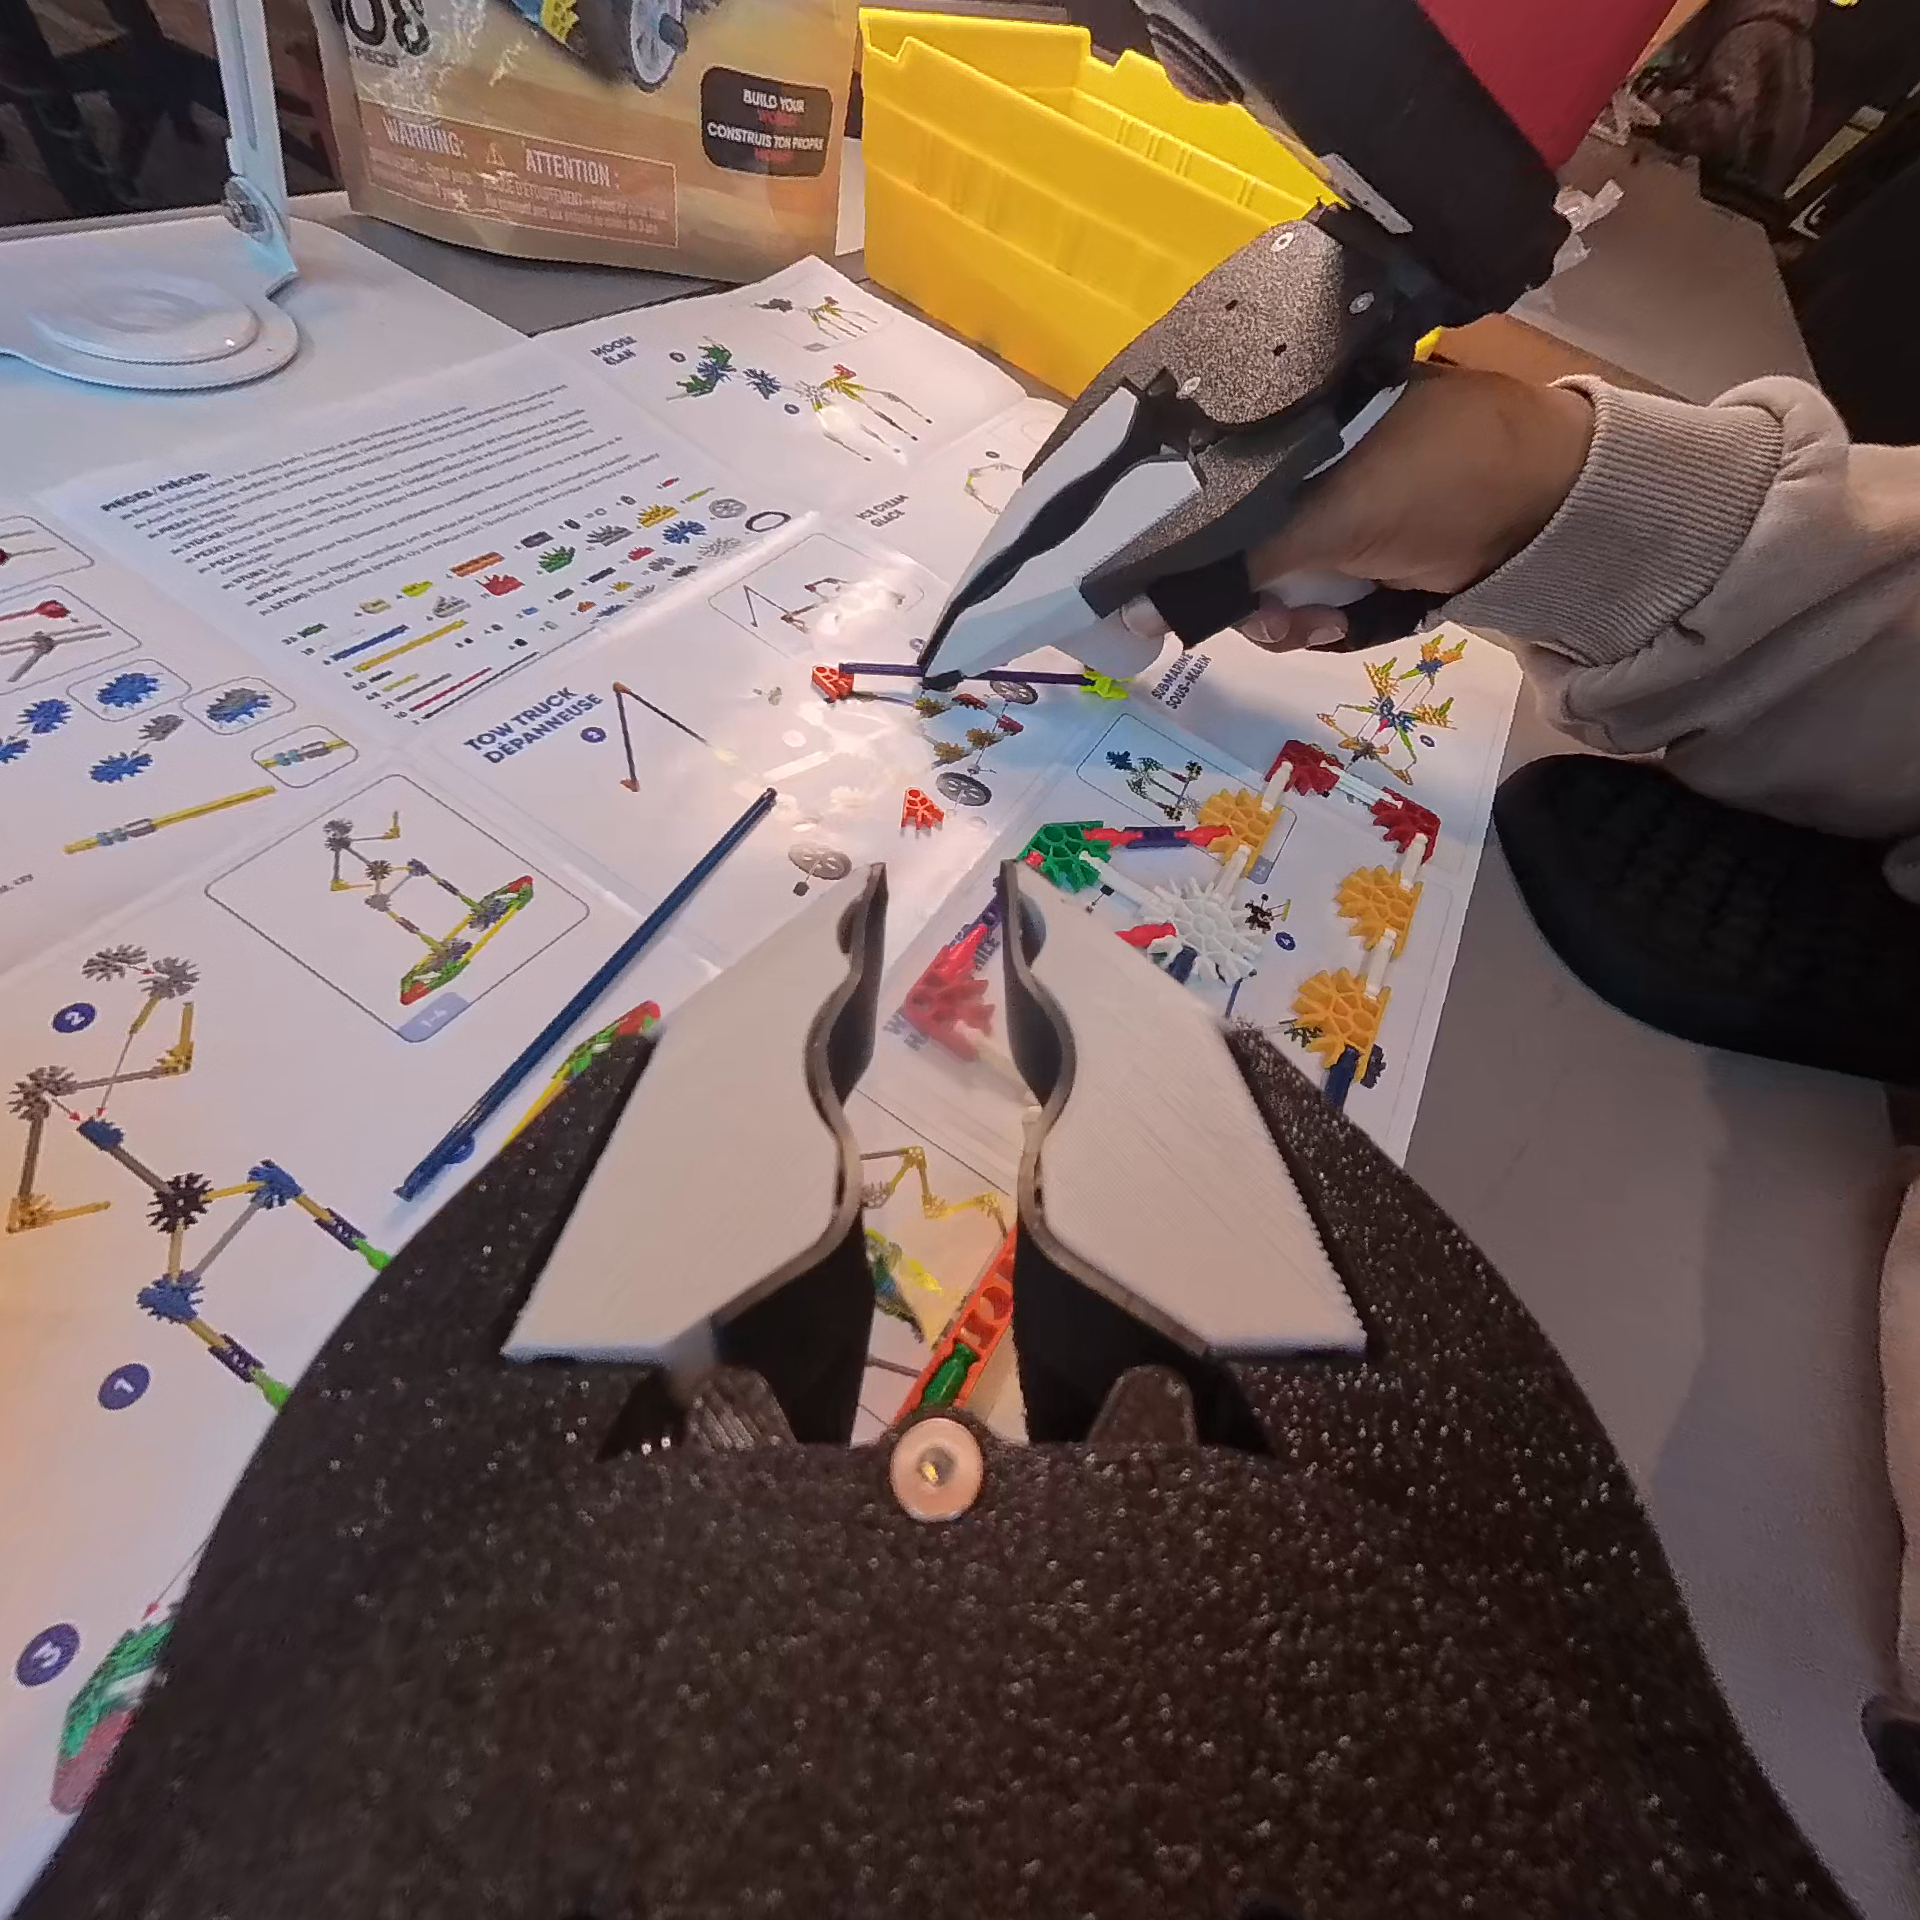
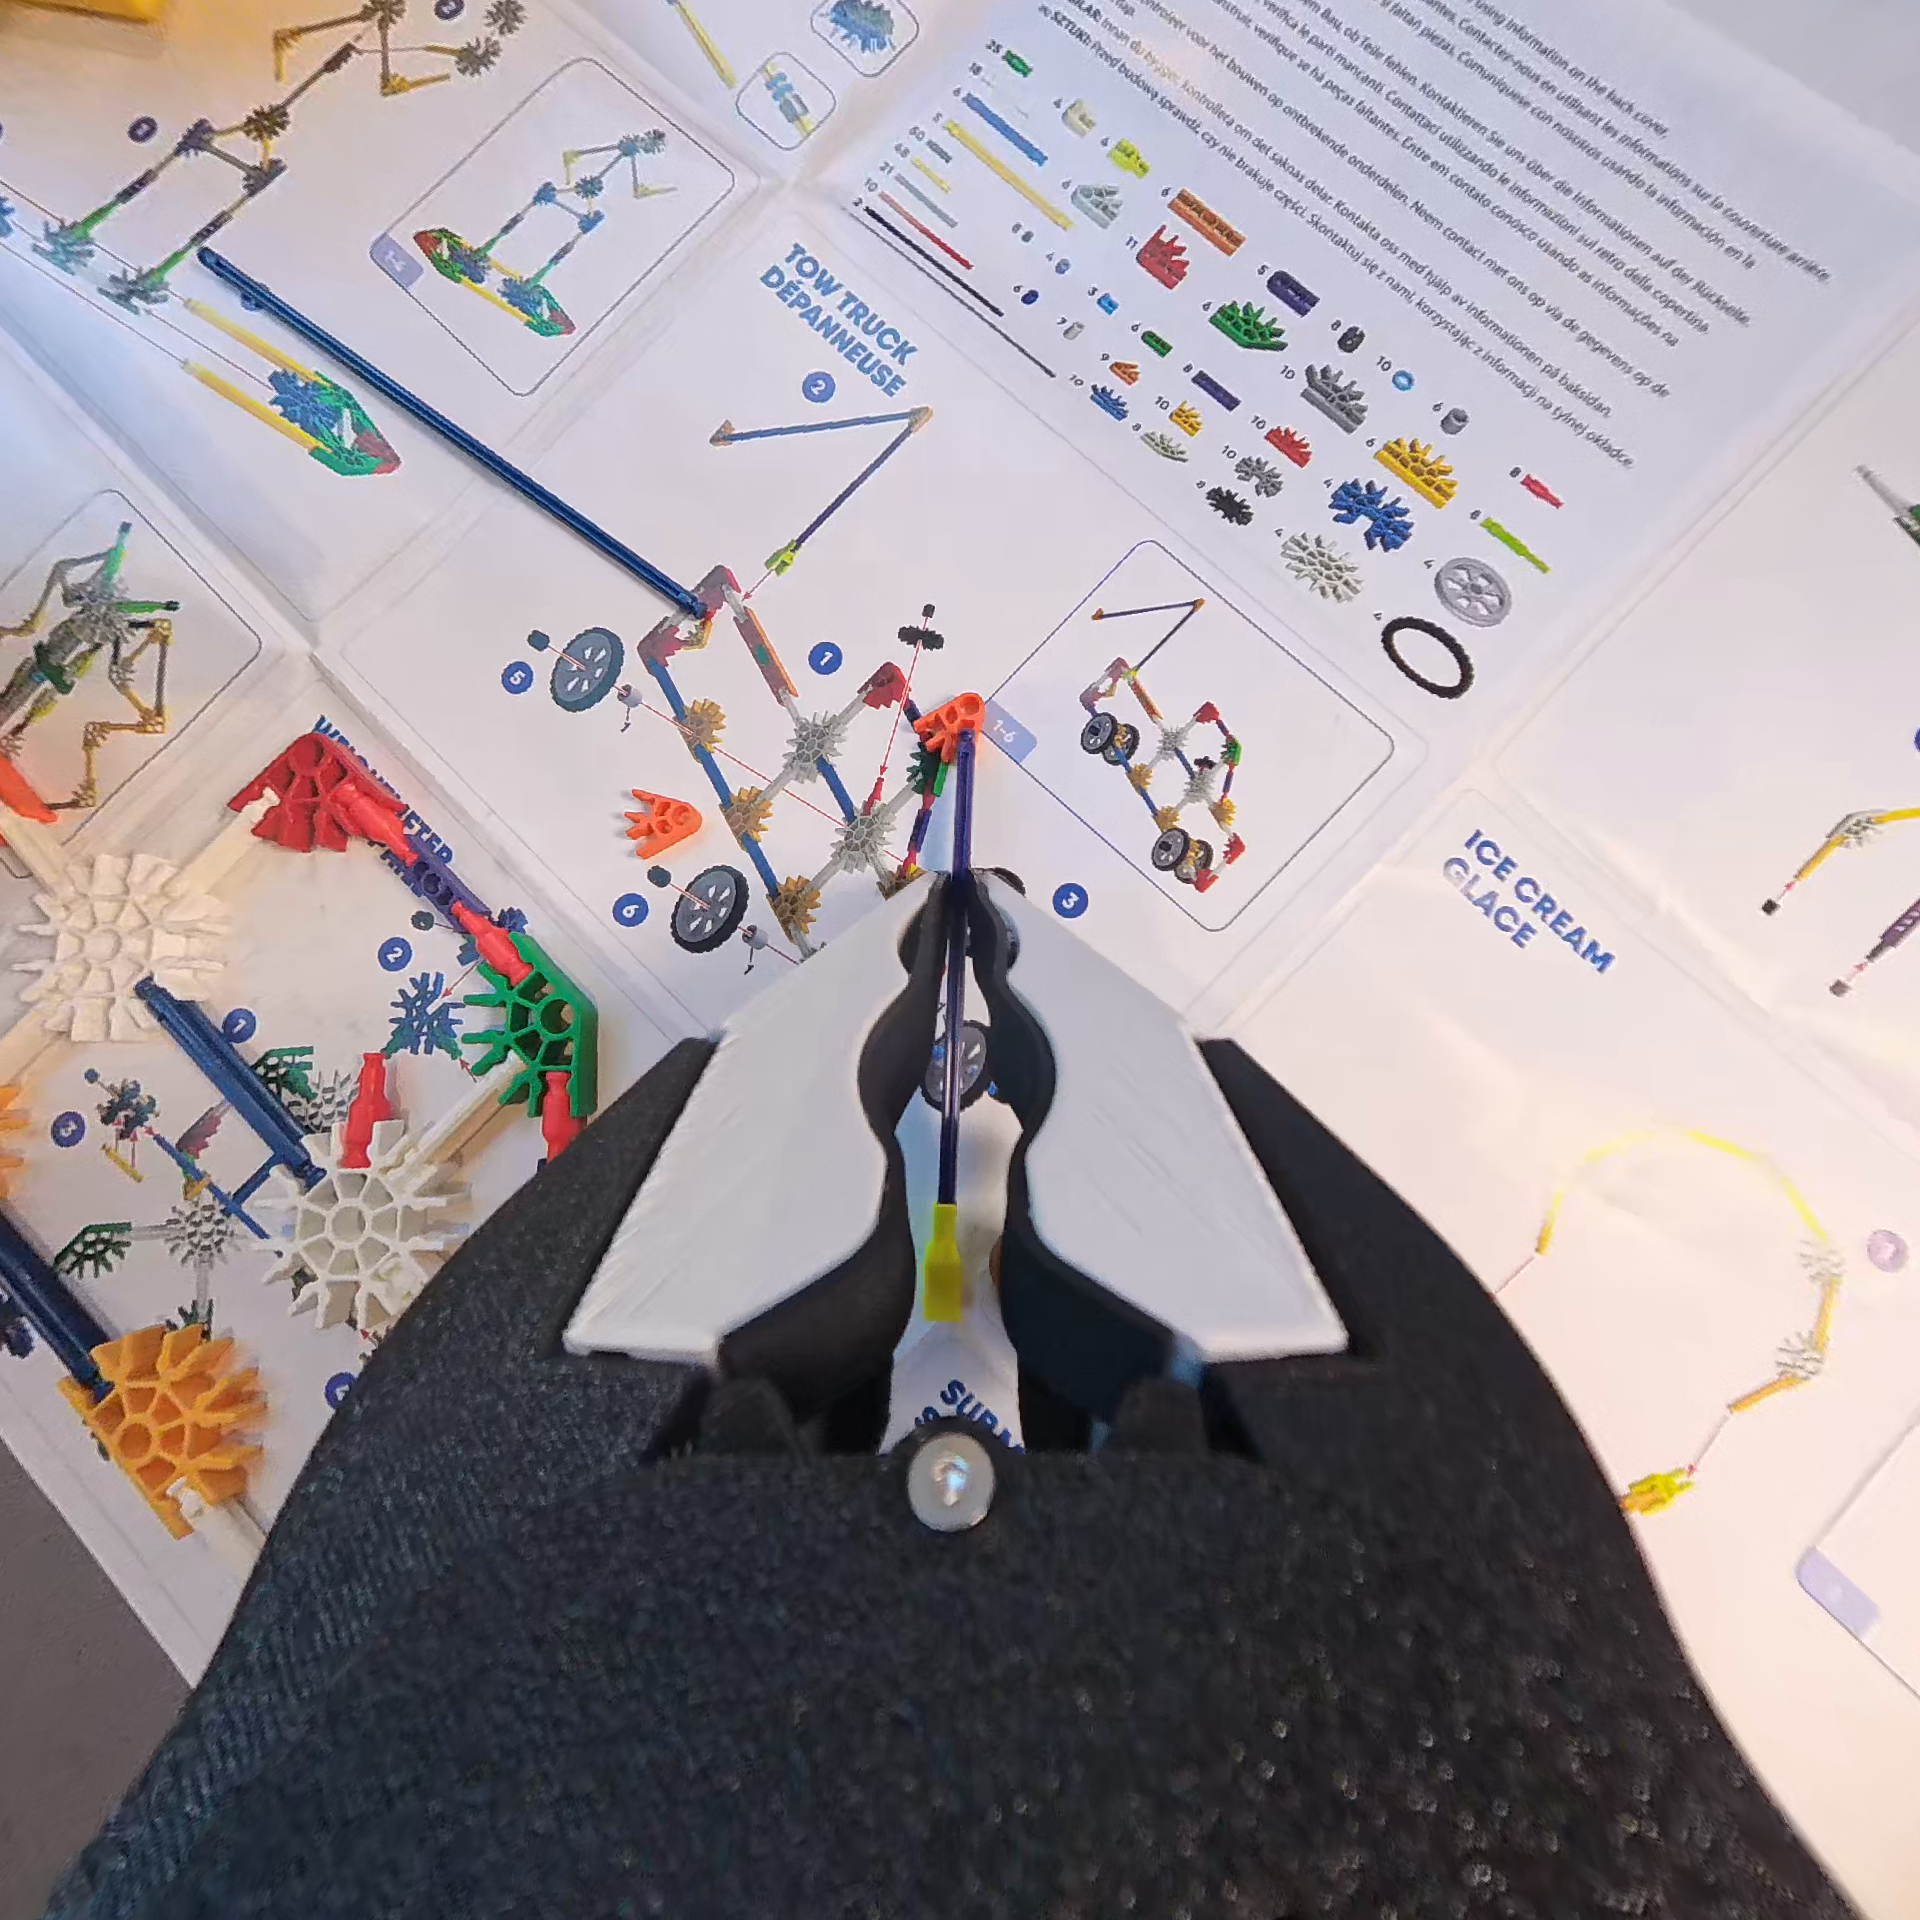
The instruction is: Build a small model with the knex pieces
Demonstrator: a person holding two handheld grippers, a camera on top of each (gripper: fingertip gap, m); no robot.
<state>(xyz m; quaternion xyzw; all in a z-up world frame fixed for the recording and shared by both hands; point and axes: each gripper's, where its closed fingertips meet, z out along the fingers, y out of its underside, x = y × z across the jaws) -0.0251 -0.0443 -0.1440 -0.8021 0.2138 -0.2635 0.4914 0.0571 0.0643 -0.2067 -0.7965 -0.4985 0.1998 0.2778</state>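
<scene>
Right claw clamped on thin dark-blue rod — orange connector on far end, yellow connector on near end, at frame centre. Rod lay over instruction sheet on bench. Loose orange connector sat left of it. Left claw was apart, empty, above sheet at centre of left view. Long blue rod lay left of it; partly built toy frame right of it. Yellow bin stood upper right, cardboard box at top.
</scene>
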